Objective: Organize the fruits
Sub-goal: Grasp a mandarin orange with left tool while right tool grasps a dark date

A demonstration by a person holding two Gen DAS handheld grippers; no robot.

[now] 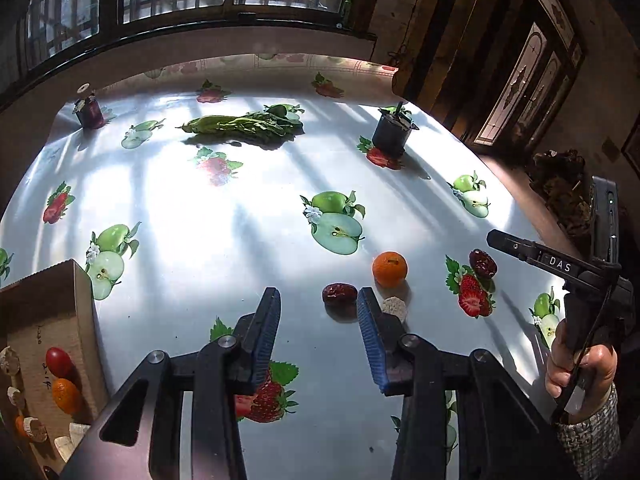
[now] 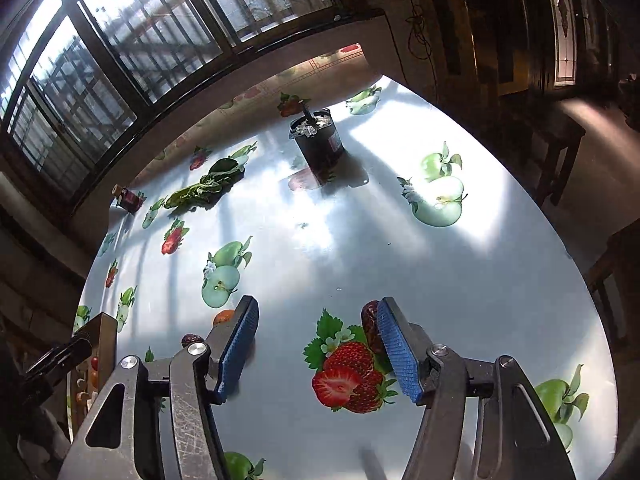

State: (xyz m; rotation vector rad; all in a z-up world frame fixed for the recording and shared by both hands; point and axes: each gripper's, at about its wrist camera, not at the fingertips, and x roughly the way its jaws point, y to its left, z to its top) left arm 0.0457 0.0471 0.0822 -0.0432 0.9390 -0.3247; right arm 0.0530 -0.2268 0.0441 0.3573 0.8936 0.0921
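In the left wrist view my left gripper (image 1: 318, 294) stands open just above the table, with a wrinkled red date (image 1: 339, 294) lying ahead of its right fingertip, untouched. Beyond it sit a small orange (image 1: 389, 269), a beige chunk (image 1: 394, 305) and a second date (image 1: 483, 263). A cardboard box (image 1: 82, 308) at the left holds a cherry tomato (image 1: 58, 361), a small orange (image 1: 66, 395) and beige pieces. My right gripper (image 2: 318, 304) is open; the second date (image 2: 370, 328) lies against the inner side of its right finger, unclamped. A hand (image 1: 580, 368) holds that gripper (image 1: 520, 248).
The tablecloth (image 1: 240, 240) carries printed apples and strawberries, which are flat pictures. Farther back lie a bunch of leafy greens (image 1: 244, 124), a dark can (image 1: 390, 134) and a small dark jar (image 1: 90, 112). The table edge (image 2: 592, 320) curves away on the right; windows line the far wall.
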